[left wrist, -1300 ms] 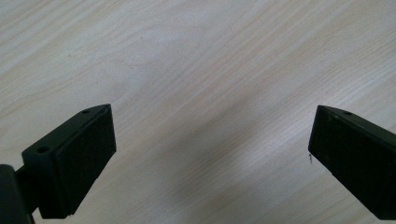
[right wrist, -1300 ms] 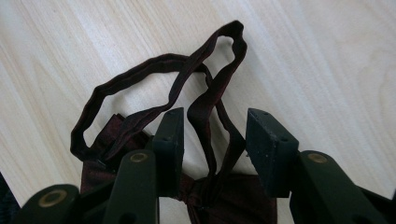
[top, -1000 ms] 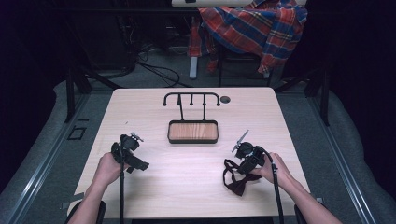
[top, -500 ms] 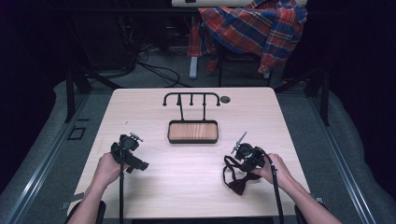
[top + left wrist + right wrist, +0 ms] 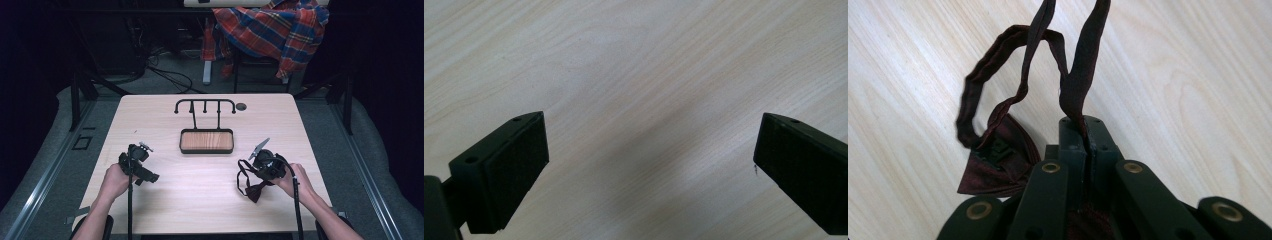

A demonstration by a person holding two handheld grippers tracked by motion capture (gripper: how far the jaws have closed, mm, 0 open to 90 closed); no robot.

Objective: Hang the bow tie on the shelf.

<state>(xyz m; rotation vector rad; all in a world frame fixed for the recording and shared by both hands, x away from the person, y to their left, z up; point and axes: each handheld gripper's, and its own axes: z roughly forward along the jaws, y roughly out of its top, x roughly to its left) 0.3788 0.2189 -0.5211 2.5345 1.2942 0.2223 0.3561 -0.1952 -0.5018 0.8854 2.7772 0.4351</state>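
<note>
Strap of dark red bow tie (image 5: 998, 165) clenched in right tool (image 5: 260, 167), tie at desk's (image 5: 200, 200) 4 o'clock, partly lifted. Left tool (image 5: 137, 162) released, empty, at 8 o'clock. Step judged: pick-up. Next: tie to be carried toward hook stand (image 5: 205, 106) at 12 o'clock.

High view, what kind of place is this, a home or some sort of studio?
Probably a recording studio or lab bench, not a home. A bare wooden table stands among dark surrounds, cables trail over the grey floor behind it, and a plaid shirt hangs over a chair. On the table stands a small hook rack.
</note>
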